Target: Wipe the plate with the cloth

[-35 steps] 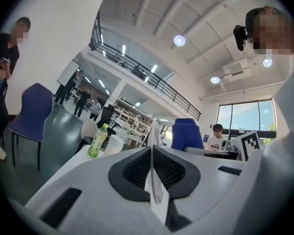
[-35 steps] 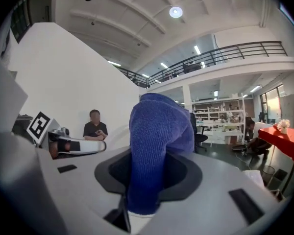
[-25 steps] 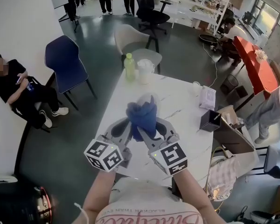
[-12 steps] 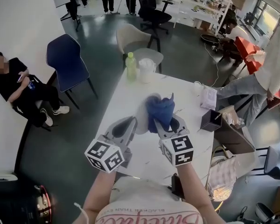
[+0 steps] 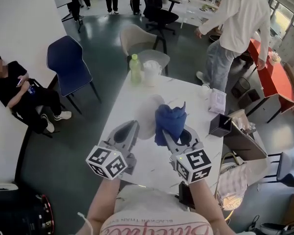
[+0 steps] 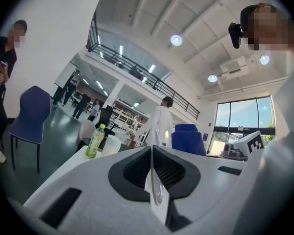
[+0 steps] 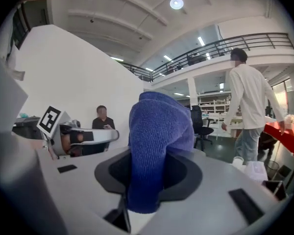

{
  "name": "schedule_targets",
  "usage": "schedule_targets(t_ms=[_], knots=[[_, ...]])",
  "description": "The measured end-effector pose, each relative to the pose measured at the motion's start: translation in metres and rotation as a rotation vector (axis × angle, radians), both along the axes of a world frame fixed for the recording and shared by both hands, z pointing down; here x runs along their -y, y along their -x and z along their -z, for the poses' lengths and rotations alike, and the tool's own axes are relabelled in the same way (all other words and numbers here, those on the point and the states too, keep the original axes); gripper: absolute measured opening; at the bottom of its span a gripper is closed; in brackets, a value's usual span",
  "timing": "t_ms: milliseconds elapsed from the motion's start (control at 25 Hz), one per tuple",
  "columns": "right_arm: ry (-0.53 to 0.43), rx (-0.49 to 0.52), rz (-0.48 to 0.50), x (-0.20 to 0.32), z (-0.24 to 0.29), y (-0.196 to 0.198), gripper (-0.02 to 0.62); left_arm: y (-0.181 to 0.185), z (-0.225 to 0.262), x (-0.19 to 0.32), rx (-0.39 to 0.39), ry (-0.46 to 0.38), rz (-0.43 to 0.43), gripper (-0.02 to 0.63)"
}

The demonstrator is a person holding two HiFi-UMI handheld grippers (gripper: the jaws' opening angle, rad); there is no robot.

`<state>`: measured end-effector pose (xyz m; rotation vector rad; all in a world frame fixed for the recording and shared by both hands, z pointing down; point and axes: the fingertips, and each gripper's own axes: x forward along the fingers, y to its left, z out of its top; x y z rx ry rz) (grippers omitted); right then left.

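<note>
My left gripper (image 5: pixel 131 130) is shut on a thin white plate (image 5: pixel 146 116) and holds it up on edge above the white table (image 5: pixel 198 112). In the left gripper view the plate's rim (image 6: pixel 156 195) stands pinched between the dark pads of the left gripper (image 6: pixel 152 155). My right gripper (image 5: pixel 170 134) is shut on a bunched blue cloth (image 5: pixel 170 117), which sits just to the right of the plate. In the right gripper view the cloth (image 7: pixel 159 141) rises out of the right gripper (image 7: pixel 146 185) and hides its pads.
A green bottle (image 5: pixel 135 68) and a white jug (image 5: pixel 152 74) stand at the table's far end. A cup (image 5: pixel 206 91), a tissue pack (image 5: pixel 217 102) and a black box (image 5: pixel 219 126) line the right edge. A person (image 5: pixel 235 28) walks beyond the table; another sits at the left (image 5: pixel 14 92).
My right gripper has carried the cloth to the right, off the plate's face. The left gripper and plate have stayed put. A person in white has walked in at the upper right.
</note>
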<state>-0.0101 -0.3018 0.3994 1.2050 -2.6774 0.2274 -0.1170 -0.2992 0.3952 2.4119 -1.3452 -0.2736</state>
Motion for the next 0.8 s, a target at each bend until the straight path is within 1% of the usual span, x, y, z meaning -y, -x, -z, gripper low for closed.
schedule_targets(t_ms=[80,240,320,440,520,640,720,800], knots=[[0.001,-0.009,0.080,-0.011,0.000,0.021,0.114,-0.004,0.001,0.000,-0.004,-0.001,-0.008,0.014],[0.002,-0.077,0.184,-0.024,-0.012,0.053,0.114,-0.014,0.001,-0.001,-0.011,0.006,-0.025,0.014],[0.016,-0.112,0.227,-0.029,-0.022,0.060,0.114,-0.014,0.001,-0.001,-0.015,0.015,-0.022,0.014],[0.059,-0.188,0.263,-0.035,-0.044,0.055,0.114,-0.011,0.000,-0.003,-0.005,0.019,-0.019,0.015],[0.080,-0.235,0.240,-0.030,-0.057,0.043,0.114,-0.010,0.000,-0.003,0.009,0.014,-0.025,0.015],[0.103,-0.253,0.137,-0.012,-0.065,0.016,0.114,-0.011,-0.001,-0.003,0.046,0.000,-0.040,0.015],[0.114,-0.240,0.052,0.003,-0.066,-0.004,0.114,-0.013,-0.001,-0.004,0.091,-0.021,-0.050,0.015],[0.120,-0.220,-0.017,0.015,-0.063,-0.023,0.114,-0.014,-0.001,-0.004,0.159,-0.056,-0.059,0.015]])
